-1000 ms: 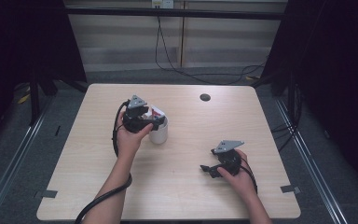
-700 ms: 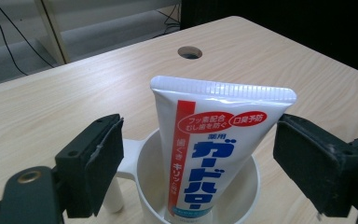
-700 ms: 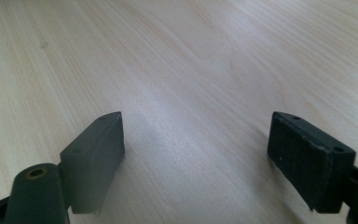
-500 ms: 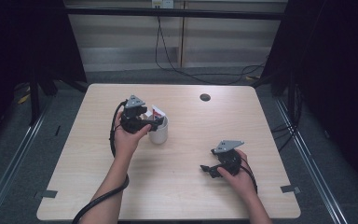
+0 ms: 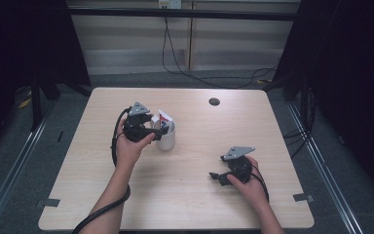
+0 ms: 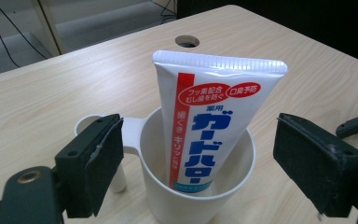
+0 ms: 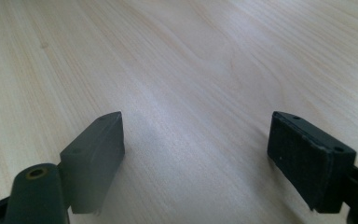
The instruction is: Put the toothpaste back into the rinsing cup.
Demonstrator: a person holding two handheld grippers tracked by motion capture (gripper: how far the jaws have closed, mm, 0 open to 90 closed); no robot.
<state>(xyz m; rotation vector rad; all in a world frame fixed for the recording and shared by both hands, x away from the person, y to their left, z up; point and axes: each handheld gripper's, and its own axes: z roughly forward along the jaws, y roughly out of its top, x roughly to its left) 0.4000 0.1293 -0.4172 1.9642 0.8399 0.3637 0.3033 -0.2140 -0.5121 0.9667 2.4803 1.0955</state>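
— Nearest the table's front edge, what does the right hand have?
— Its right gripper point(image 5: 219, 176) lies low on the wooden table point(image 5: 199, 204), jaws spread wide with bare wood grain between them and nothing held; the grey three-cornered plate sits on top.
— And further in?
— At mid-table the left gripper point(image 6: 198, 163) is level with a white plastic cup point(image 6: 200, 205), its jaws wide apart, one on each side of the cup and clear of it, gripping nothing. The left hand point(image 5: 129, 148) holds it from behind.
— What's in the cup?
— A toothpaste tube point(image 6: 212, 116), standing cap down, leaning against the far side of the rim. It is white with a red vertical band, blue Japanese lettering, red oval labels near the top, and a flat crimped end uppermost. The cup has a side handle pointing toward the left jaw.
— Beyond that?
— A round cable hole point(image 5: 214, 102) near the table's far edge, then loose cables point(image 5: 175, 58) on the floor behind
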